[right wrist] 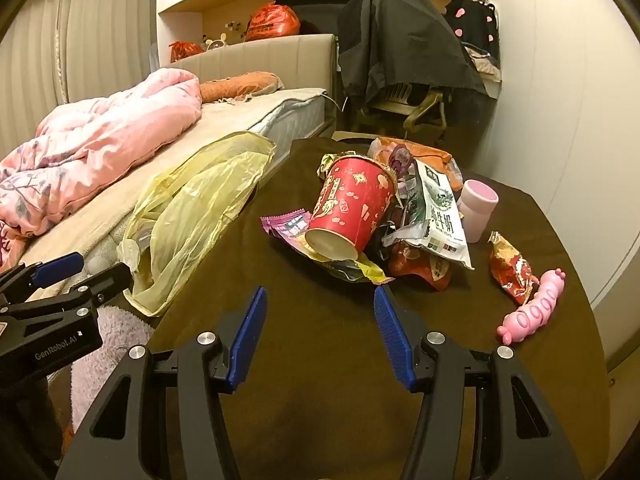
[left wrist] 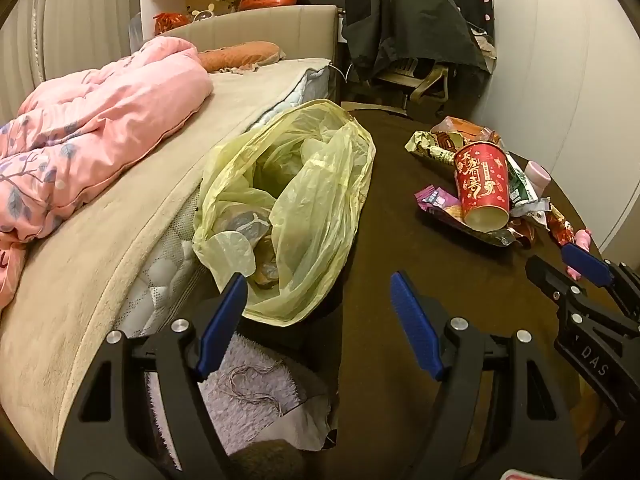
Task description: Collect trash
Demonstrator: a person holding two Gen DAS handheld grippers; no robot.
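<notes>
A yellow plastic trash bag (left wrist: 292, 208) hangs open at the left edge of the dark brown table (left wrist: 400, 240), with trash inside. My left gripper (left wrist: 320, 284) is open and empty, just in front of the bag's near rim. A pile of trash lies on the table: a red paper cup (right wrist: 352, 208) on its side, a purple wrapper (right wrist: 286, 222), a white-green packet (right wrist: 438, 216) and a red snack bag (right wrist: 510, 268). My right gripper (right wrist: 320, 296) is open and empty, just short of the cup. The cup also shows in the left wrist view (left wrist: 482, 188).
A bed (left wrist: 120, 240) with a pink quilt (left wrist: 80, 152) lies left of the table, touching the bag. A pink toy (right wrist: 532, 308) and a pink cup (right wrist: 476, 210) sit at the table's right. A chair draped in black cloth (right wrist: 404, 52) stands behind. A fluffy rug (left wrist: 248, 392) lies below.
</notes>
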